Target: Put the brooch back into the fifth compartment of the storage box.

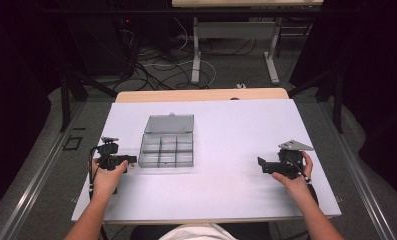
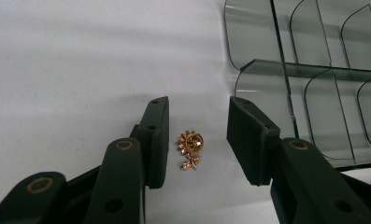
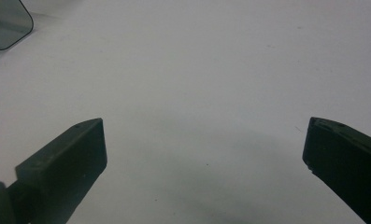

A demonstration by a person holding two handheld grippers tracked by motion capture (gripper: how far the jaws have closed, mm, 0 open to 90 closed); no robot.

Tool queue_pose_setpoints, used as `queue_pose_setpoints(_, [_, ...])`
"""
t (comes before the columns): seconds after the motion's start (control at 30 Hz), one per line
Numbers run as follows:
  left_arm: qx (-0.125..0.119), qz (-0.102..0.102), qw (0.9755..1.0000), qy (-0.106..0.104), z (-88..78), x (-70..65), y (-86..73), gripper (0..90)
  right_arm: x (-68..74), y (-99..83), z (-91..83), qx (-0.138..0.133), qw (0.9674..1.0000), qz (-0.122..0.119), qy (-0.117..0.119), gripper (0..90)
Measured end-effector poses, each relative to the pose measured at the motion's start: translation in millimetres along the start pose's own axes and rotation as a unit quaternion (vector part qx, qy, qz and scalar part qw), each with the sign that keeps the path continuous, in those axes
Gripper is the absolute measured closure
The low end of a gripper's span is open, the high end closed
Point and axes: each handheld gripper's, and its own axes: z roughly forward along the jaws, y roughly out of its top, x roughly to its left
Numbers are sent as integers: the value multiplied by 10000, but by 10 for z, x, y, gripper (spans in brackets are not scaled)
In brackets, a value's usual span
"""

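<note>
The gold brooch (image 2: 190, 149) lies flat on the white surface (image 2: 80, 60) between the jaws of the left tool (image 2: 197, 135), closer to one jaw, touching neither; its long axis runs along them. The jaws stand apart. The divided clear box (image 2: 314, 84) sits just beyond. The right tool (image 3: 204, 154) gapes wide, well apart.

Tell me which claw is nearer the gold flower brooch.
Left. The left claw straddles the gold flower brooch, its jaws on either side without touching it. The right claw sits far across the white table, open over bare surface.
</note>
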Motion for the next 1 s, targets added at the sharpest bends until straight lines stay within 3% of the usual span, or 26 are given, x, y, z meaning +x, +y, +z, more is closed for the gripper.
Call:
queue_pose_setpoints(0.63, [53, 97, 9996, 274, 34, -67, -43, 699, -10, -14, 23, 50, 10000, 22, 68, 0])
queue_pose_setpoints(0.77, [174, 219, 9988, 400, 23, -87, -38, 714, -13, -17, 32, 69, 9999, 21, 84, 0])
queue_pose_setpoints(1.0, [93, 226, 9983, 526, 40, -106, -47, 748, -11, -18, 38, 89, 9999, 24, 95, 1])
